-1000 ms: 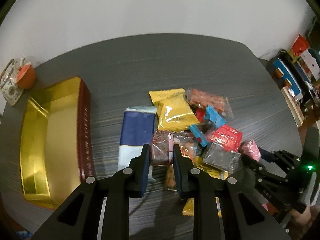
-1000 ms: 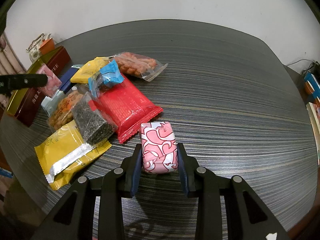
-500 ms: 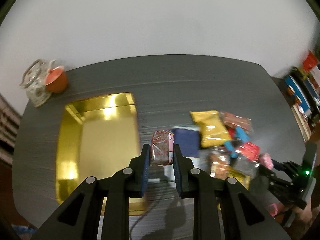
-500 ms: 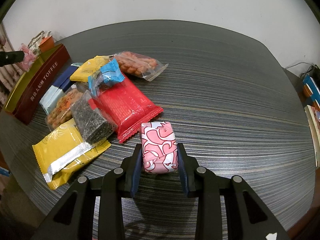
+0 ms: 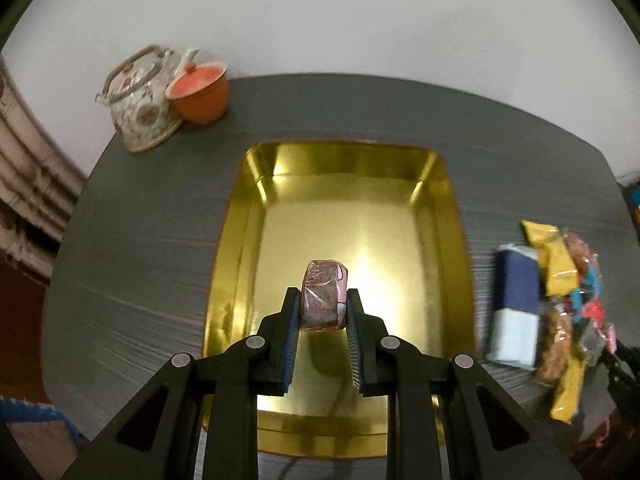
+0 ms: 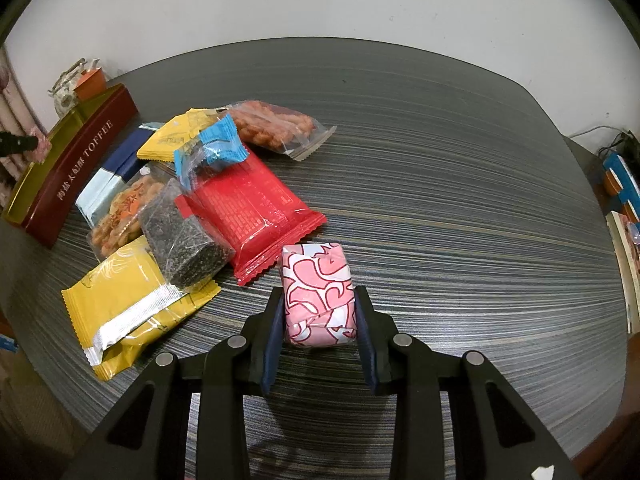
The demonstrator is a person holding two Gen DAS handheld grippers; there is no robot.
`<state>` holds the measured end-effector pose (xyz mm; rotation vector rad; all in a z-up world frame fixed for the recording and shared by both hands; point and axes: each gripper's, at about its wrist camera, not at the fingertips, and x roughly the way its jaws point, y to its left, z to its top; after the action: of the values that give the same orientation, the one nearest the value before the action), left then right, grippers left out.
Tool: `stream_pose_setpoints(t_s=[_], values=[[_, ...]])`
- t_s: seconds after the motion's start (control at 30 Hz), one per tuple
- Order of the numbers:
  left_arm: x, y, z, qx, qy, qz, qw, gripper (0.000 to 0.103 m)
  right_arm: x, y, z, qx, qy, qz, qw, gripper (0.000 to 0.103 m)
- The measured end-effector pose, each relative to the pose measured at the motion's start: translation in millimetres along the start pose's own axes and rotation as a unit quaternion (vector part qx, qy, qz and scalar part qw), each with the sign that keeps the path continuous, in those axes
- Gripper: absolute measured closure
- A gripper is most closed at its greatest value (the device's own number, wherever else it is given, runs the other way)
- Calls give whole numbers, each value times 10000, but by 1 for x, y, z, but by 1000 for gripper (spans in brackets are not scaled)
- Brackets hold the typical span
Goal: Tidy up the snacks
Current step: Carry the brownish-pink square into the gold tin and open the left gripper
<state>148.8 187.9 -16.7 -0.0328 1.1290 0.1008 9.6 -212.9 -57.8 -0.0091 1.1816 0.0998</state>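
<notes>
My left gripper [image 5: 323, 304] is shut on a small brown-and-pink wrapped snack [image 5: 324, 298] and holds it above the open gold tin [image 5: 448, 216]. My right gripper [image 6: 319, 306] is shut on a pink-and-white wrapped snack [image 6: 318, 294] low over the dark table. The snack pile lies left of it: a red packet [image 6: 248, 208], a dark seed bar [image 6: 182, 236], a yellow packet [image 6: 128, 304], a blue wrapper [image 6: 210, 150]. The tin also shows in the right wrist view as a maroon box marked TOFFEE [image 6: 76, 172]. The pile shows at the right of the left wrist view [image 5: 556, 304].
A patterned teapot [image 5: 142, 108] and an orange lidded cup [image 5: 200, 94] stand at the table's far left corner. A navy and pale blue packet [image 5: 516, 308] lies between tin and pile. A clear bag of orange snacks [image 6: 276, 126] lies behind the pile. Clutter sits beyond the right edge [image 6: 622, 184].
My left gripper has carried its snack left from the pile to over the gold tin. My right gripper with the pink snack has stayed in place.
</notes>
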Motion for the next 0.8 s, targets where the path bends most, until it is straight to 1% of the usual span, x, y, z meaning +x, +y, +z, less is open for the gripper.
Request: stream_pose_setpoints(t_s=[0.13, 0.23, 0.63, 0.8], values=[[13, 7, -4, -18, 119, 35, 9999, 80, 1, 1, 1, 12, 21, -29, 10000, 73], [18, 10, -6, -60, 167, -13, 9998, 80, 2, 2, 2, 22, 31, -43, 10000, 73], [30, 16, -12, 2, 267, 63, 9996, 80, 3, 1, 1, 119, 61, -112, 9998, 73], [30, 19, -12, -32, 262, 4, 9997, 80, 2, 3, 0, 146, 60, -160, 9997, 73]])
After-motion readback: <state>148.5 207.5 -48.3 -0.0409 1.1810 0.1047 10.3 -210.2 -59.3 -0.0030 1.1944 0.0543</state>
